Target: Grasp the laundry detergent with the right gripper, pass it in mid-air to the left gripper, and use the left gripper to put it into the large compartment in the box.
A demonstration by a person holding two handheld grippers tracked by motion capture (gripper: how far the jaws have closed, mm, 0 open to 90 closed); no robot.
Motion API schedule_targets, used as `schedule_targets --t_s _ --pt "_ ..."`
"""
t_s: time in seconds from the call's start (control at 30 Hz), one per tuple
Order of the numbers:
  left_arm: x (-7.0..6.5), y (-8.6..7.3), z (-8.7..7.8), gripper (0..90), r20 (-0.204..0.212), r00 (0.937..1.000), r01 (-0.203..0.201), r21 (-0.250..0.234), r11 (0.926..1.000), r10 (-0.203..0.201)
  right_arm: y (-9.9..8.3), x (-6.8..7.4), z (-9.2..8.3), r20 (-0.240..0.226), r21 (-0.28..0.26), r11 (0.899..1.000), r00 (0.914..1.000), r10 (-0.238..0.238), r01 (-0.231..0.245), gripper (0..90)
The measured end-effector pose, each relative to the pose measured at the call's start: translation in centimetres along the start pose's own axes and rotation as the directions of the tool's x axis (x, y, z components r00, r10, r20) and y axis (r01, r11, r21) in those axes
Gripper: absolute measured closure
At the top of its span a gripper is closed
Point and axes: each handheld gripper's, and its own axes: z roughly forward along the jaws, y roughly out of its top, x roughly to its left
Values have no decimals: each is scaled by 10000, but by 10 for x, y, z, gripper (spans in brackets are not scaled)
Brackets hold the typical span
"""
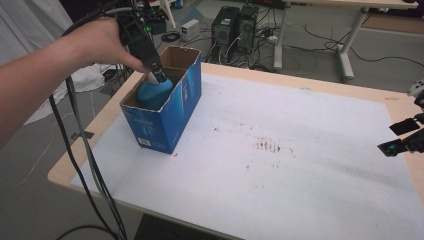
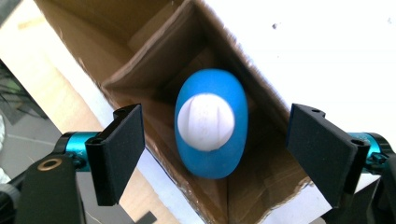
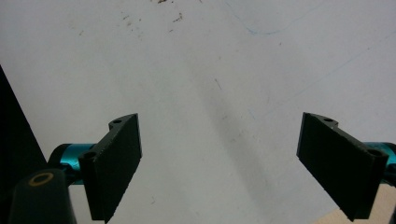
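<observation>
The left tongs (image 2: 212,154) are hanging released above the one blue-and-white bottle (image 2: 211,122), which is sitting inside the single open cardboard box (image 1: 176,107) at the surface's (image 1: 300,165) far left, apparently just dropped there, while the right tongs (image 3: 219,163) are idling open at the right edge.

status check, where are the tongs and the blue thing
Left tongs open above the cardboard box, nothing gripped. Blue object with white round face lying inside the box. Right tongs open over bare white tabletop. Nothing in the way.
</observation>
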Motion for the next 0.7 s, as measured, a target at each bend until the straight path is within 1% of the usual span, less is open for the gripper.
schedule_targets --t_s 0.1,0.17,0.2,0.27,0.4,0.43,0.5,0.53,0.57,0.6,0.67,0.7 --pt "-6 8 -5 198 57 9996 -291 -166 9994 292 -1 2 -1 27 -5 10000 10000 50 -50 133" --pt "-11 16 -8 197 94 9981 -607 -202 9980 608 -1 2 -2 45 -39 10000 10000 -12 12 132" --pt "-13 19 -9 197 88 9966 -819 -109 9966 820 -1 3 -2 56 -75 10000 10000 -38 39 133" --pt "-19 27 -10 197 193 9941 -1061 -205 9941 1065 -2 5 -4 65 -71 10000 10000 -28 28 132" --pt "-30 43 -9 197 323 9852 -1677 -177 9857 1682 -2 8 -5 146 -120 9999 9998 -113 114 132" --pt "-33 46 -8 197 371 9838 -1749 -198 9844 1755 -2 10 -6 175 -122 9998 9997 -155 157 132" --pt "-40 55 -7 197 501 9780 -2015 -257 9791 2026 -2 12 -7 207 -163 9996 9995 -241 245 133" --pt "-42 57 -6 197 528 9755 -2122 -281 9768 2134 -2 13 -8 223 -161 9996 9995 -209 212 133" --pt "-46 62 -6 197 562 9710 -2307 -308 9725 2322 -1 14 -8 247 -172 9996 9995 -208 213 133" --pt "-48 64 -6 197 585 9685 -2402 -338 9701 2419 -1 16 -9 255 -194 9995 9994 -242 247 133" --pt "-55 73 -3 197 699 9601 -2688 -349 9626 2706 1 18 -10 271 -232 9993 9992 -303 310 133" --pt "-59 77 -2 197 734 9547 -2866 -358 9574 2885 2 20 -10 298 -229 9993 9991 -300 307 133"
